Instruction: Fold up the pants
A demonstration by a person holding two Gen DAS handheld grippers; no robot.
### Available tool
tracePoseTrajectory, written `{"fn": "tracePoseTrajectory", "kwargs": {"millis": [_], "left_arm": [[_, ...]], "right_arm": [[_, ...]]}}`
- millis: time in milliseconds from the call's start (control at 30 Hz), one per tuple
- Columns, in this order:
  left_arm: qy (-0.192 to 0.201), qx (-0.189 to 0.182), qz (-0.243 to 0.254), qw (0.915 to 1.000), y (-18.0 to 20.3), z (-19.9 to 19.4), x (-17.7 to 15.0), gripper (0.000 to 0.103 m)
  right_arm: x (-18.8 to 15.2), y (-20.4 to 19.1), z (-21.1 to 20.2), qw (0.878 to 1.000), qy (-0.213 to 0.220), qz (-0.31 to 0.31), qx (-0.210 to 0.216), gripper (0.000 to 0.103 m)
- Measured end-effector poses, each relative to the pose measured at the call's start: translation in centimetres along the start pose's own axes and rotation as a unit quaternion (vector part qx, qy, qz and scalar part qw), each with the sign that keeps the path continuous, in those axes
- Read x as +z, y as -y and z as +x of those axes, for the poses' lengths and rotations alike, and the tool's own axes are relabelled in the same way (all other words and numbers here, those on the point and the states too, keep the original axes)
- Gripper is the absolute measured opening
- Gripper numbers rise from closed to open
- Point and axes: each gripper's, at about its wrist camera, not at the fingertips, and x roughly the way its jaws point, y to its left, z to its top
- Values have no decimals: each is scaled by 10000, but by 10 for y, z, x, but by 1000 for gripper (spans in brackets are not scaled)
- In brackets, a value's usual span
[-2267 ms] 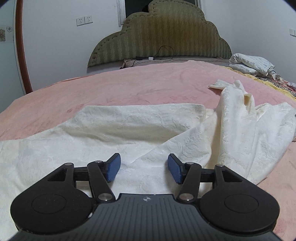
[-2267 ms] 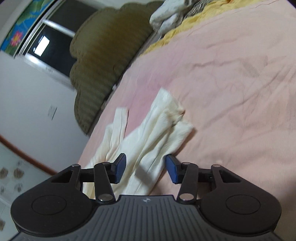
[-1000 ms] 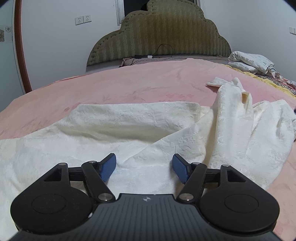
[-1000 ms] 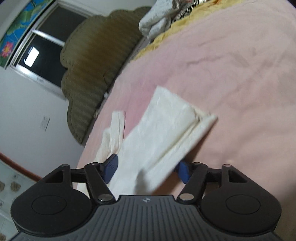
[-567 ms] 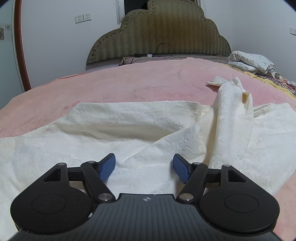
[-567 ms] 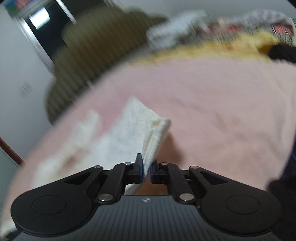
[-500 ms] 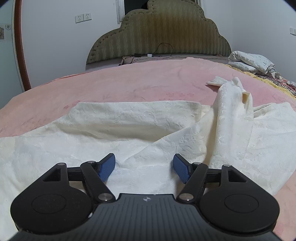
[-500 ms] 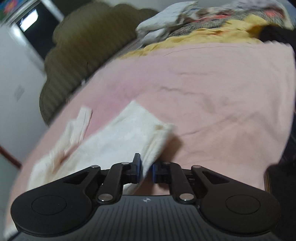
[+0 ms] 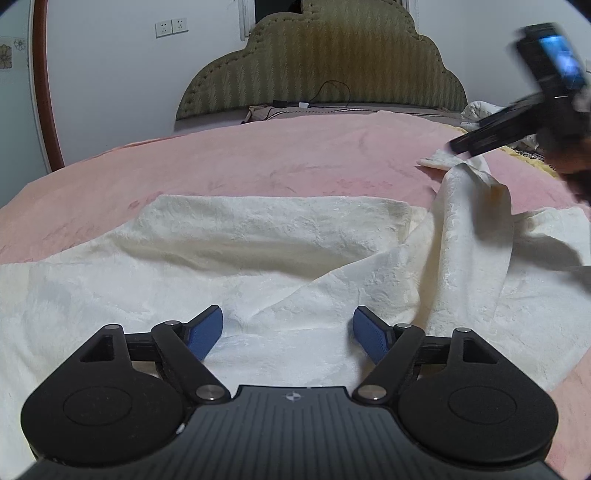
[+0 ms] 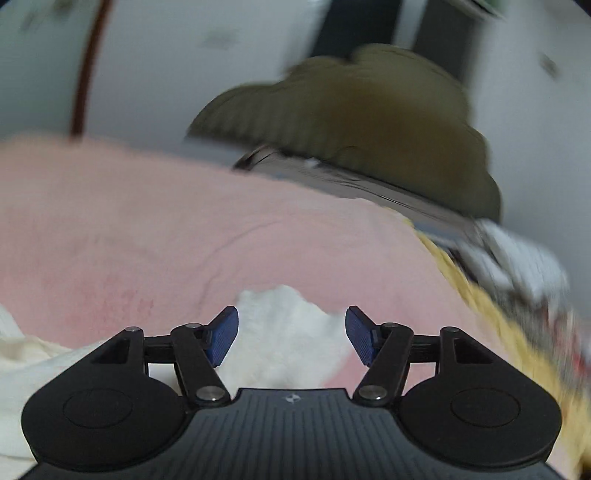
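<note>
Cream textured pants (image 9: 258, 251) lie crumpled on the pink bed (image 9: 258, 158). One leg lies flat across the middle; another strip of cloth rises at the right (image 9: 465, 221). My left gripper (image 9: 288, 330) is open just above the near cloth, holding nothing. My right gripper (image 10: 291, 334) is open, with a cream end of the pants (image 10: 288, 325) lying under and between its fingers. In the left wrist view the right gripper (image 9: 458, 144) shows blurred at the upper right, above the raised cloth tip.
An olive padded headboard (image 9: 325, 62) stands at the far end with a cable and charger (image 9: 303, 105) on the ledge. A crumpled white and yellow patterned blanket (image 10: 517, 266) lies at the bed's right side. Wall sockets (image 9: 171, 27) are at the upper left.
My right gripper was shut on a pants end half a second ago; now it is open, has swung toward the headboard and appears in the left wrist view. The left gripper has stayed put.
</note>
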Motion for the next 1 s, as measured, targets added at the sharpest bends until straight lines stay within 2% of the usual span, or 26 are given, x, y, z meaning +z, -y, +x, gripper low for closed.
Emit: {"fn": "tracePoseTrajectory", "kwargs": {"millis": [67,100,167,200,233,267,333,400,433,500,567,667,700,767,833,867,933,1000], "left_arm": [[-18,-23,-59,10000,-4,1,0,82],[-26,-40,-88,10000,-5,1,0,83],[-33,-66,-126,9999,-7,1,0,83],[-33,-72,-132,9999,-7,1,0,84],[-34,-76,-134,9999,-7,1,0,84],[-36,-81,-137,9999,-7,1,0,84],[-37,-100,-142,9998,-11,2,0,84],[-28,-115,-152,9998,-12,2,0,84],[-10,-132,-161,9998,-13,1,0,82],[145,-261,-153,9994,-13,-6,-1,78],[442,-492,25,9978,-7,-21,-1,78],[687,-871,594,9920,19,-43,2,82],[719,-1005,842,9888,30,-48,4,84],[790,-1310,1329,9793,53,-56,3,87],[826,-1526,1877,9668,78,-59,-3,88],[858,-1503,2128,9617,88,-60,-6,88],[963,-1218,2542,9546,108,-57,-14,83],[1023,-1031,2767,9499,120,-49,-18,78]], "right_arm": [[13,-19,37,9977,-524,-352,241,64],[14,-24,57,9960,-779,-383,216,64],[12,-22,78,9942,-1027,-310,-30,59],[9,-16,79,9945,-1021,-137,-164,46],[5,-5,76,9948,-979,195,-183,19],[0,8,67,9942,-859,635,-92,12],[-12,42,42,9841,-460,1706,177,7],[-32,79,7,9611,-101,2745,291,5],[-43,97,-9,9442,119,3269,398,5],[-74,130,-46,9026,434,4247,556,5],[-108,150,-79,8658,611,4912,734,5],[-148,158,-116,8395,595,5355,704,5],[-162,160,-122,8259,567,5559,747,5],[-187,157,-126,8020,486,5898,810,5],[-202,160,-120,7882,389,6095,758,5],[-210,159,-120,7806,375,6192,762,5],[-219,159,-116,7659,390,6362,846,5],[-221,160,-116,7633,435,6386,873,5]]}}
